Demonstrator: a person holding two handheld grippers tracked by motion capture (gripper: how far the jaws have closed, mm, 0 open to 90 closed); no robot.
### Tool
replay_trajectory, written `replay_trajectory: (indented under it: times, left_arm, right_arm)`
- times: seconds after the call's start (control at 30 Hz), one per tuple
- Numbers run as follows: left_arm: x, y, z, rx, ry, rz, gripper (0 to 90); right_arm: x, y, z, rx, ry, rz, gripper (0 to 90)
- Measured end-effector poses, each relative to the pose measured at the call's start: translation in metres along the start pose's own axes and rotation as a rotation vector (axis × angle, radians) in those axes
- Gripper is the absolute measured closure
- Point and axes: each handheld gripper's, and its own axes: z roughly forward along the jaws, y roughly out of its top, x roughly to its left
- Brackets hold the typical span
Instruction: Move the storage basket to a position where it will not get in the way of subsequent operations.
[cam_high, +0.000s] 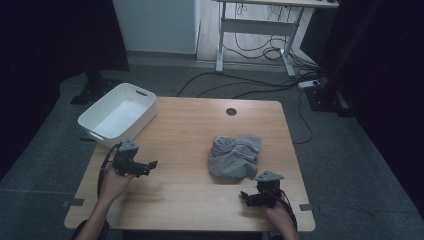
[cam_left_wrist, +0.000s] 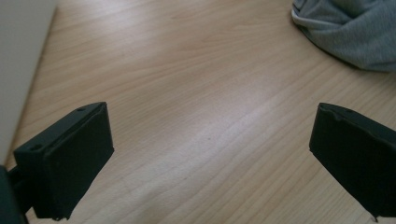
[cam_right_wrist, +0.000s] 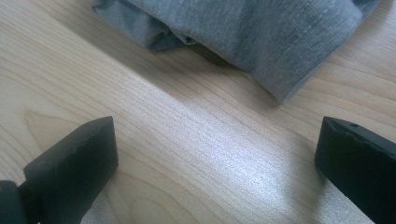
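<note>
While both tools gape wide and hold nothing, the left tool (cam_high: 150, 165) sits well apart from the cloth (cam_high: 234, 156) crumpled mid-worktop (cam_high: 190, 125), the right tool (cam_high: 245, 196) near it; one-sided pinching could drag the bundle, or snag one layer only

Each hand carries a black, boxy two-jaw claw: the left claw (cam_high: 150, 165) and the right claw (cam_high: 245, 196) both bear a grey three-cornered plate on top and trail a black cable. Their jaws end in flat, matte black rectangular pads with small screw holes. A dark sleeve cuff wraps the left forearm.
</note>
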Motion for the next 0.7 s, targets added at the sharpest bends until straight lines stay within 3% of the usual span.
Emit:
replay_trajectory:
  times: [0.27,0.43,0.7]
  left_arm:
    - [-0.019,-0.016,0.019,0.029,-0.016,0.082,0.0]
    - [-0.026,-0.025,0.029,0.065,-0.042,0.094,0.0]
    - [-0.032,-0.037,0.041,0.119,-0.031,0.122,0.0]
  right_arm:
    - [0.0,0.0,0.0,0.0,0.0,0.0,0.0]
    - [0.0,0.0,0.0,0.0,0.0,0.0,0.0]
    - [0.0,0.0,0.0,0.0,0.001,0.001,0.0]
